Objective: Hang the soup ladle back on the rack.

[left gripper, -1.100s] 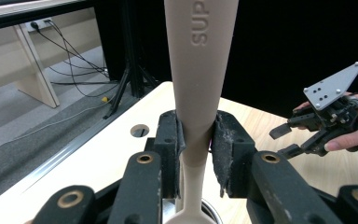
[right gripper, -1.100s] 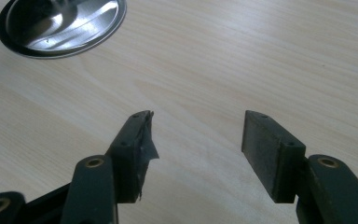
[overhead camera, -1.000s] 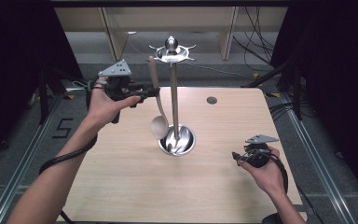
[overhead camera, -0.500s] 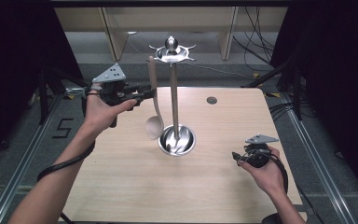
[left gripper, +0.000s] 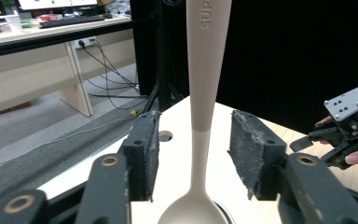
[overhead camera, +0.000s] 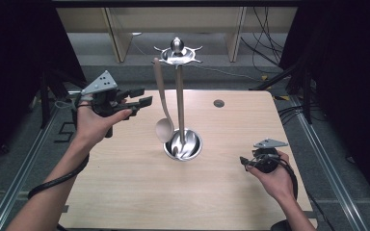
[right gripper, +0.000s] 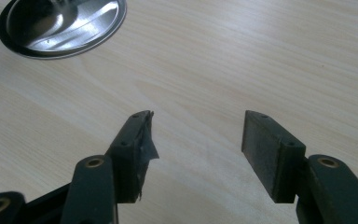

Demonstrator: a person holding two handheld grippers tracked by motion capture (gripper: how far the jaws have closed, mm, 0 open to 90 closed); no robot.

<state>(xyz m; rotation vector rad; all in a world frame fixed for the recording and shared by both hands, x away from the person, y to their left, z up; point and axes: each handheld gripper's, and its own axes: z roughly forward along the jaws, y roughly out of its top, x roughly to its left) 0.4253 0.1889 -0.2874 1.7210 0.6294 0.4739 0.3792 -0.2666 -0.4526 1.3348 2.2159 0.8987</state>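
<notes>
The left gripper (overhead camera: 144, 96) is held above the table's left edge, to the left of the stand (overhead camera: 179, 96), with open air between its tips and the hanging spoon (overhead camera: 163, 110). Its jaws have just been opening and are seen spread in the left gripper view; the spoon's handle (left gripper: 204, 70) is framed between the two pads (left gripper: 144, 154) and touched by neither. The spoon is hung from the stand's top ring, just left of the pole, with its bowl beside the stand's round base (overhead camera: 192, 144). The top of the handle and the lower part of the bowl are cut off in the left gripper view.

Right of the stand, bare table (overhead camera: 231, 125) is left open out to a small dark hole (overhead camera: 218, 103). The right gripper (overhead camera: 244, 161) is held low near the table's right edge, well apart from the stand. Its jaws are spread over bare wood, with nothing between them. The stand's base (right gripper: 60, 25) is cut off at the top of the right gripper view.
</notes>
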